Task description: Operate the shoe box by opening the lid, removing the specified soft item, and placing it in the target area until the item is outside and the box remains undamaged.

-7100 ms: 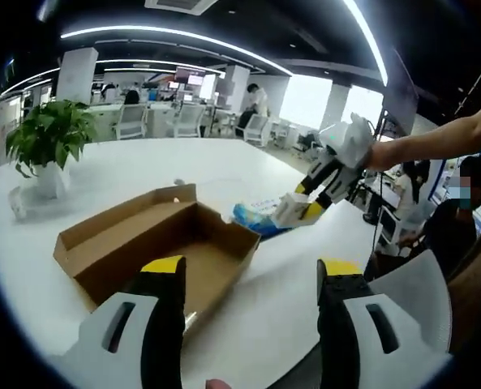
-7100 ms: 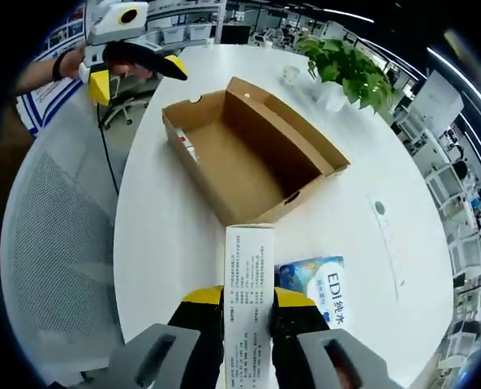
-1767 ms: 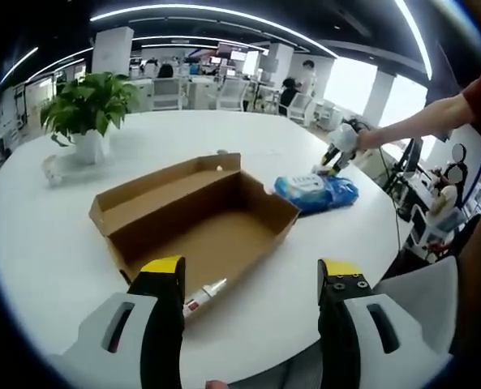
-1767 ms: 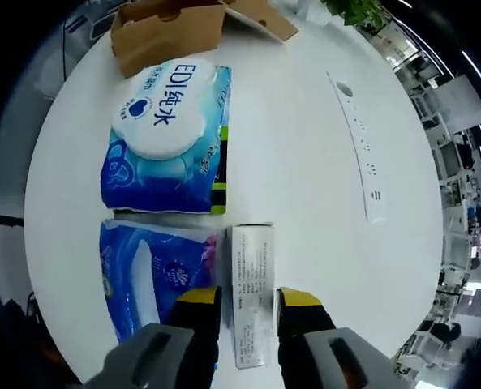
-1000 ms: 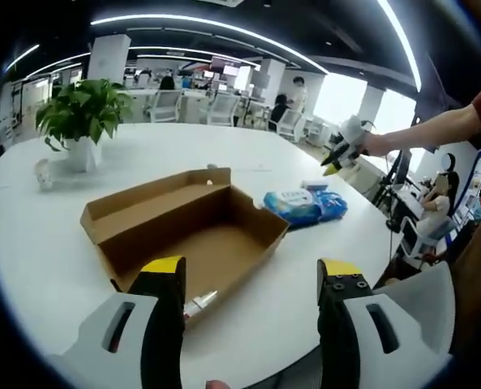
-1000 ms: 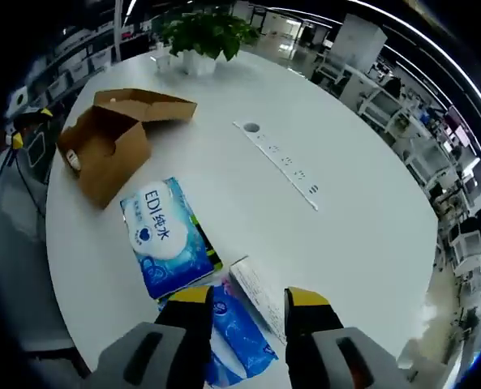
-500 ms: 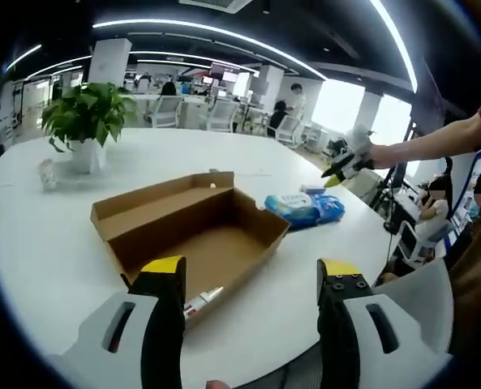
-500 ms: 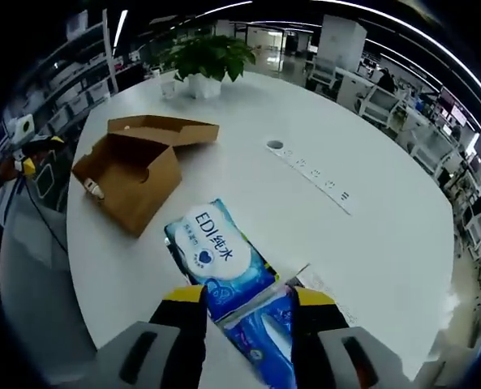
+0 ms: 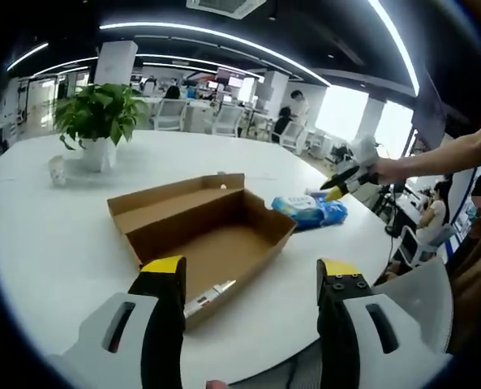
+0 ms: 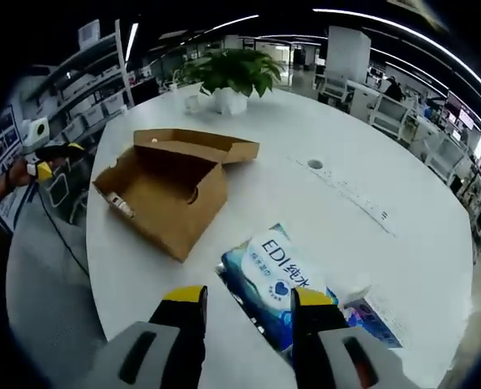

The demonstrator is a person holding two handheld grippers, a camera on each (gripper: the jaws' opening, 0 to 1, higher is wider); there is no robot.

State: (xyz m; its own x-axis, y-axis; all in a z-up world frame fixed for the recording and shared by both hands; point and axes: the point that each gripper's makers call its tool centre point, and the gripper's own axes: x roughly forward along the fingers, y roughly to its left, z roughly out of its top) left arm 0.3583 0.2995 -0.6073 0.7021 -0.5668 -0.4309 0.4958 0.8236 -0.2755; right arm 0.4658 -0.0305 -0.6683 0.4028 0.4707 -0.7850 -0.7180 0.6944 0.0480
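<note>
Wet-wipe pack, blue with a white label, lies flat on the white table, outside the shoe box and just ahead of the right gripper, whose yellow-tipped jaws stand apart with nothing between them. A second blue pack lies against the first, off to the right of those jaws. In the left gripper view the same wipe pack lies just beyond the far end of the open cardboard box, with the right gripper hovering just above it. The left gripper is held short of the box's near wall, jaws wide apart and empty. A potted plant stands well behind the box.
</note>
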